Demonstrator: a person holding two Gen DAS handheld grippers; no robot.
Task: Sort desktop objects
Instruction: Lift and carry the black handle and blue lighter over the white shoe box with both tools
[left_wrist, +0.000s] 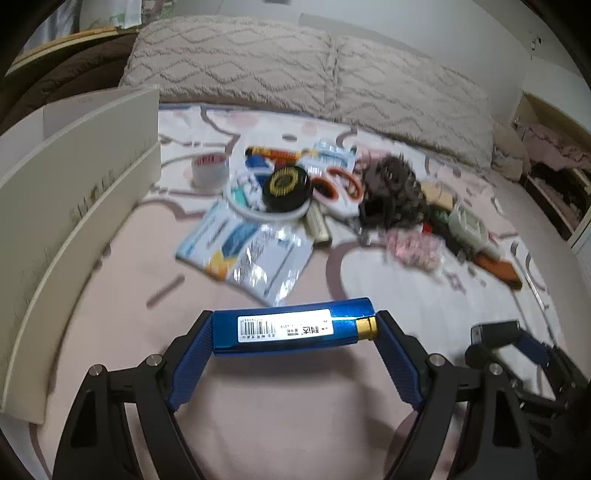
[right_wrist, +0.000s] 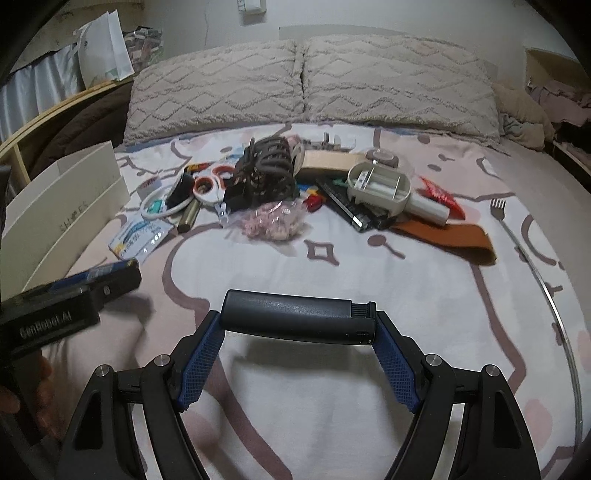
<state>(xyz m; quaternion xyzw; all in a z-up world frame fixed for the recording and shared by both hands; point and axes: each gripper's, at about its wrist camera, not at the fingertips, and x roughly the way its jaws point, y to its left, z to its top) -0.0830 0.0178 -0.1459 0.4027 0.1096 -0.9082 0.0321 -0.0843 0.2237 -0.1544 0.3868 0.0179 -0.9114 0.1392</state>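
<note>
My left gripper (left_wrist: 293, 330) is shut on a blue lighter (left_wrist: 291, 328) with a white barcode label and a gold end, held crosswise above the bedspread. My right gripper (right_wrist: 297, 319) is shut on a dark grey lighter (right_wrist: 299, 316), also held end to end between the pads. In the right wrist view the left gripper (right_wrist: 110, 275) shows at the left edge with the blue lighter (right_wrist: 99, 271). The right gripper's tip (left_wrist: 496, 334) shows at the lower right of the left wrist view. A pile of small objects (right_wrist: 266, 184) lies further up the bed.
A white open box (left_wrist: 74, 206) stands at the left, also the white box (right_wrist: 62, 210) in the right view. The pile holds a tape roll (left_wrist: 209, 170), a black round tin (left_wrist: 284, 188), foil packets (left_wrist: 255, 254), a brown strap (right_wrist: 450, 240) and a fork (right_wrist: 498, 208). Two pillows (right_wrist: 303, 81) lie behind.
</note>
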